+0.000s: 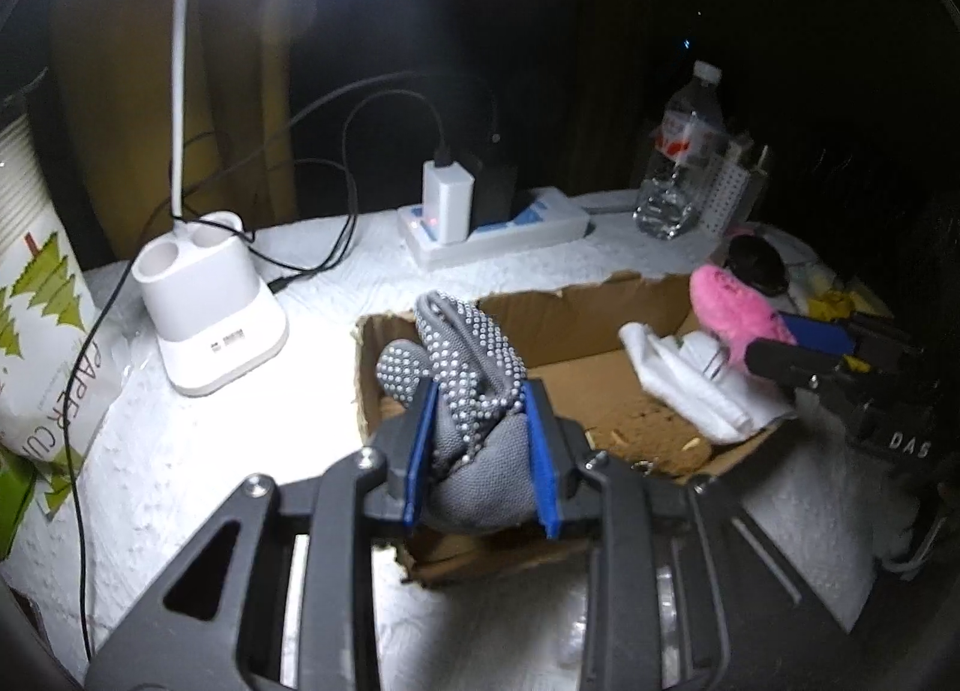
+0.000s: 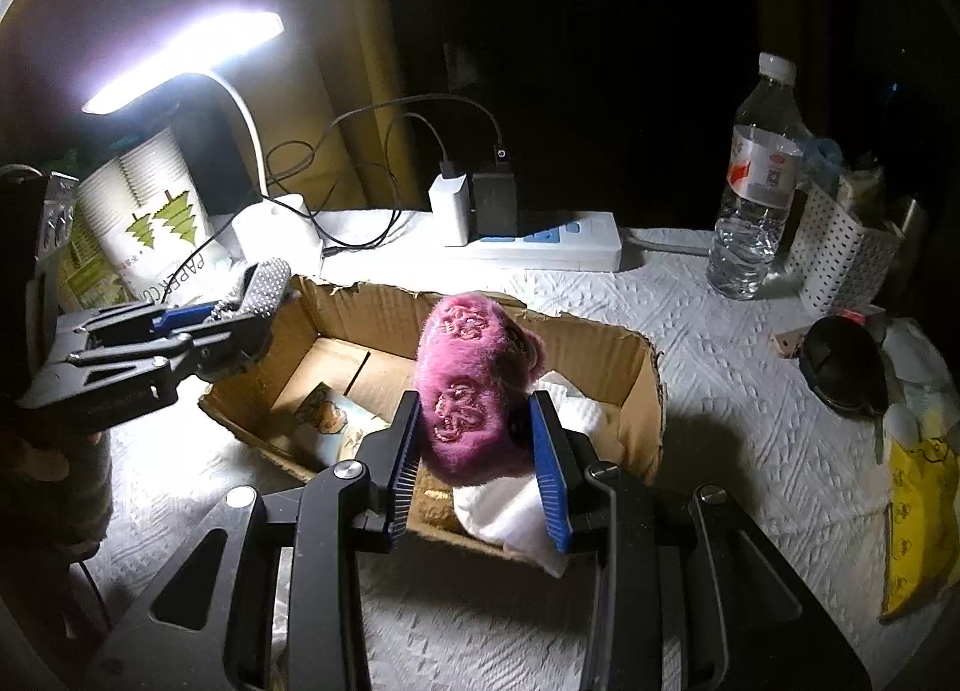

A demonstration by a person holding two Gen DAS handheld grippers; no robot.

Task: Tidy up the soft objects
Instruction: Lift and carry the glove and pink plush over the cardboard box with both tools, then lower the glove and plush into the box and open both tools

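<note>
An open cardboard box [image 1: 540, 319] [image 2: 636, 367] sits on the white-covered table. My left gripper [image 1: 480, 421] is shut on a grey dotted glove [image 1: 474, 367] and holds it over the box's left end; it also shows in the right wrist view [image 2: 240, 301] with the glove [image 2: 264, 277]. My right gripper [image 2: 474, 439] is shut on a pink fuzzy plush item [image 2: 474, 391] over the box's right part; the plush also shows in the left wrist view [image 1: 732, 313]. A white cloth [image 1: 690, 385] [image 2: 510, 505] lies in the box's right end.
A white desk lamp base [image 1: 210, 301] stands left of the box, its lit head [image 2: 186, 61] above. A power strip [image 2: 540, 247] with chargers lies behind. A water bottle [image 2: 756, 181], white perforated basket [image 2: 840, 253], black pouch [image 2: 840, 361], yellow bag [image 2: 918, 511] are right; a paper-cup sleeve [image 1: 42, 283] left.
</note>
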